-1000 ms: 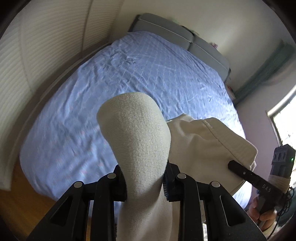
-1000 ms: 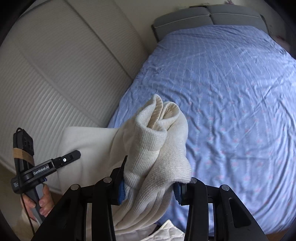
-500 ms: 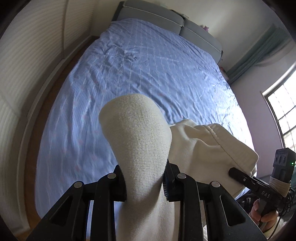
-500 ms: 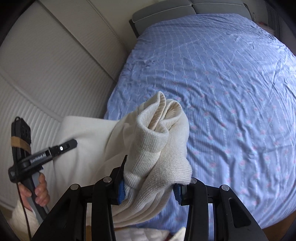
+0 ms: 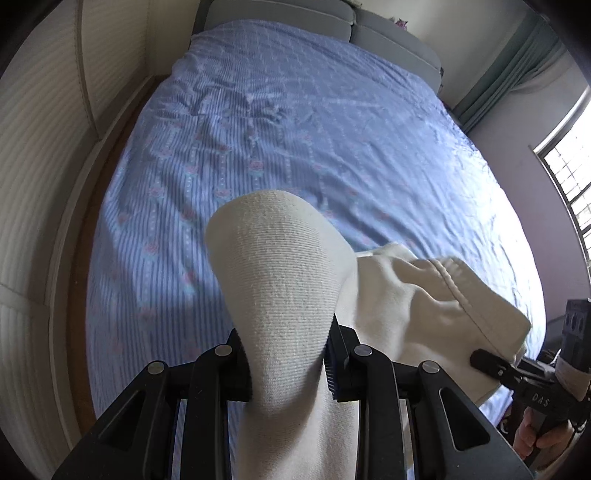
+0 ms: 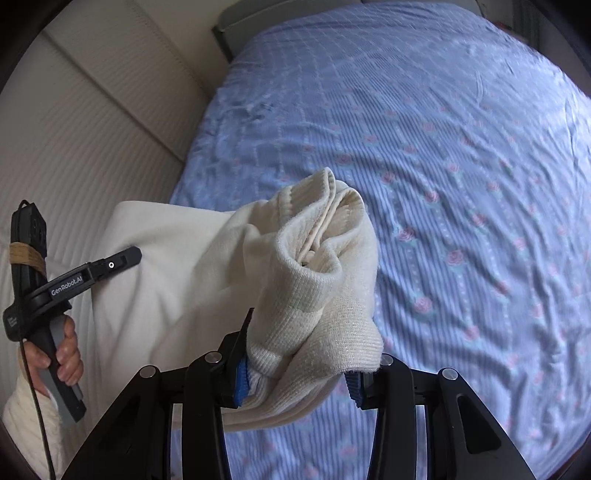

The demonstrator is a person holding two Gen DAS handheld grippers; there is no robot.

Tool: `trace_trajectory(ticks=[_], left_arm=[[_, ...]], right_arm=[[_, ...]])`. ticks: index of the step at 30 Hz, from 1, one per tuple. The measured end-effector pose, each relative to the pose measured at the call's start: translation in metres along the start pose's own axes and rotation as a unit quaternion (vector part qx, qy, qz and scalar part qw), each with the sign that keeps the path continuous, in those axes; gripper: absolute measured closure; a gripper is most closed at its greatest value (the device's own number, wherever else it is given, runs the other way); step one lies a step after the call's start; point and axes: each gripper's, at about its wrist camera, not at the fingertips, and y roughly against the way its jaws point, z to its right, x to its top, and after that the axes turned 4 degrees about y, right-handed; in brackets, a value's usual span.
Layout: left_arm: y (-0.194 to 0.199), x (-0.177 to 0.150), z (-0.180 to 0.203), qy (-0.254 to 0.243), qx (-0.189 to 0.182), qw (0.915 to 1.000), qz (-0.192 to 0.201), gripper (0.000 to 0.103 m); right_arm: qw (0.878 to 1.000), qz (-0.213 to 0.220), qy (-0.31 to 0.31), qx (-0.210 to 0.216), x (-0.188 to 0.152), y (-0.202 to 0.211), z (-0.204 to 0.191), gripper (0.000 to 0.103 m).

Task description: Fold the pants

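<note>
Both views have swung further out over the bed (image 5: 295,122) since a second ago, so the blue sheet now fills more of each picture and the headboard (image 5: 354,22) sits closer to the top edge.

Left hand-held gripper (image 5: 288,365) is clamped on a rounded fold of the cream pants (image 5: 277,288), the knit cloth bulging up between its fingers (image 5: 236,365) and hanging down below them. Beside that fold, on the window (image 5: 569,181) side, more of the pants stretches across, a stitched hem running along its top, to the right hand-held gripper (image 5: 491,363), which a hand (image 5: 532,435) holds at the edge of view.

Seen from the right wrist, the right hand-held gripper (image 6: 295,380) is closed on a bunched wad of the pants (image 6: 317,280), folded edges sticking up above its blue pads (image 6: 242,384). From the wad the cloth spreads toward the wardrobe (image 6: 85,122) side, where the left hand-held gripper (image 6: 125,258) touches it, gripped by the left hand (image 6: 62,354).

The pants are held up in the air above the near part of the bed, spanning both grippers.
</note>
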Motion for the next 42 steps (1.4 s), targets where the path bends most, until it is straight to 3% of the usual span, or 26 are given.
trace_trajectory(ticks=[3, 6, 9, 12, 14, 18, 21, 23, 27, 36, 42], left_arm=[[-0.032, 0.005, -0.018, -0.005, 0.014, 0.9998, -0.016, 0.075], [-0.064, -0.003, -0.042, 0.011, 0.038, 0.9979, -0.052, 0.072], [-0.079, -0.02, -0.049, 0.005, 0.066, 0.996, -0.06, 0.063], [-0.077, -0.028, -0.041, -0.024, 0.122, 0.991, -0.048, 0.048], [-0.076, -0.03, -0.034, -0.046, 0.151, 0.9864, -0.048, 0.048], [-0.056, -0.04, -0.023, -0.058, 0.213, 0.9743, -0.042, 0.048], [-0.029, -0.057, -0.013, -0.058, 0.224, 0.9723, -0.034, 0.047], [-0.007, -0.073, 0.003, -0.067, 0.236, 0.9692, -0.023, 0.042], [0.038, -0.111, 0.051, -0.078, 0.237, 0.9683, 0.003, 0.033], [0.127, -0.18, 0.178, -0.021, 0.173, 0.9832, 0.052, 0.021], [0.168, -0.22, 0.297, -0.025, 0.185, 0.9765, 0.108, 0.016]], right_arm=[[1.0, -0.012, -0.011, -0.005, 0.0, -0.03, 0.009, 0.062], [0.998, -0.051, -0.044, 0.012, -0.006, -0.057, 0.024, 0.057], [0.994, -0.091, -0.064, 0.017, -0.02, -0.07, 0.036, 0.049], [0.995, -0.085, -0.031, -0.028, -0.028, -0.064, 0.041, 0.034], [0.995, -0.087, -0.005, -0.046, -0.028, -0.061, 0.045, 0.032], [0.994, -0.098, 0.013, -0.036, -0.021, -0.058, 0.051, 0.032], [0.993, -0.089, 0.021, -0.068, -0.029, -0.04, 0.063, 0.032], [0.992, -0.08, 0.032, -0.092, -0.033, -0.024, 0.073, 0.032], [0.992, -0.051, 0.054, -0.1, -0.04, 0.023, 0.09, 0.032], [0.99, 0.02, 0.096, -0.103, -0.071, 0.166, 0.124, 0.025], [0.991, 0.046, 0.09, -0.082, -0.098, 0.259, 0.161, 0.023]])
